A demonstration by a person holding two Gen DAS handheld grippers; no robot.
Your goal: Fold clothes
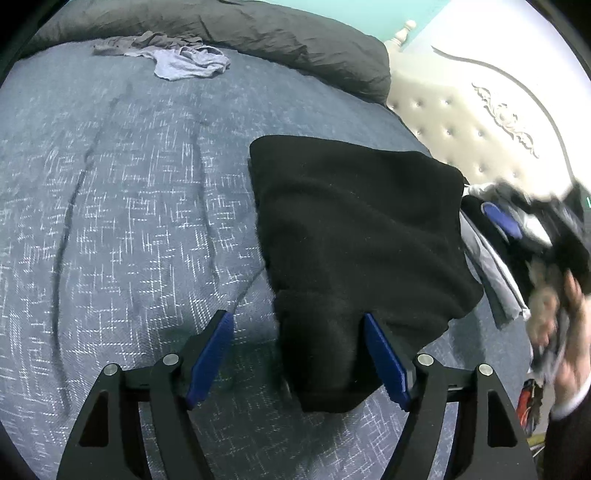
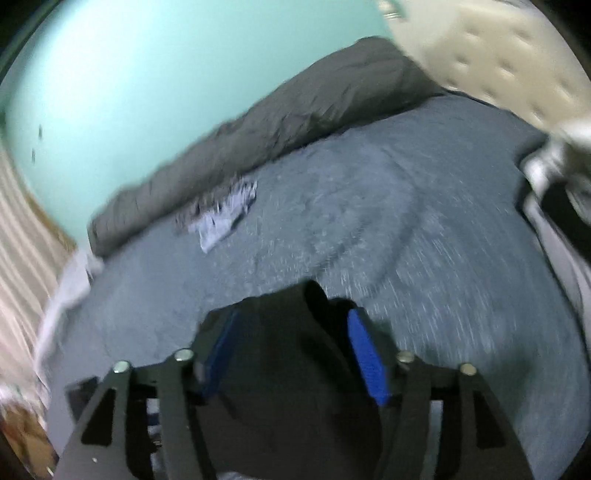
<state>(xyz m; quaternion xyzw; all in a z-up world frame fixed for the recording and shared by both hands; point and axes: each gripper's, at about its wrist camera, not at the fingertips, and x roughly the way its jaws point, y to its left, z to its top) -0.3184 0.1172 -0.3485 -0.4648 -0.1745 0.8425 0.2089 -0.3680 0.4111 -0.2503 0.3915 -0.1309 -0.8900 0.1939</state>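
Black garment (image 1: 354, 236) lies folded on the bed (image 1: 129, 221); your left gripper (image 1: 299, 354) and right gripper (image 2: 291, 350) straddle it, jaws wide, gripping nothing.

Black garment (image 1: 354, 229) is matt, fuzzy cloth; bedspread (image 1: 129, 192) a coarse woven blue-grey fabric.

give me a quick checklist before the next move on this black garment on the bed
1. Left gripper open: ok, jaws wide.
2. Black garment lying folded on the bedspread: ok.
3. Garment free of the left pads: cannot tell, its near end lies between them.
4. Right gripper free of cloth: cannot tell, dark fabric between the jaws, picture blurred.
5. Other clothes left: not ok, grey pieces by the pillow.
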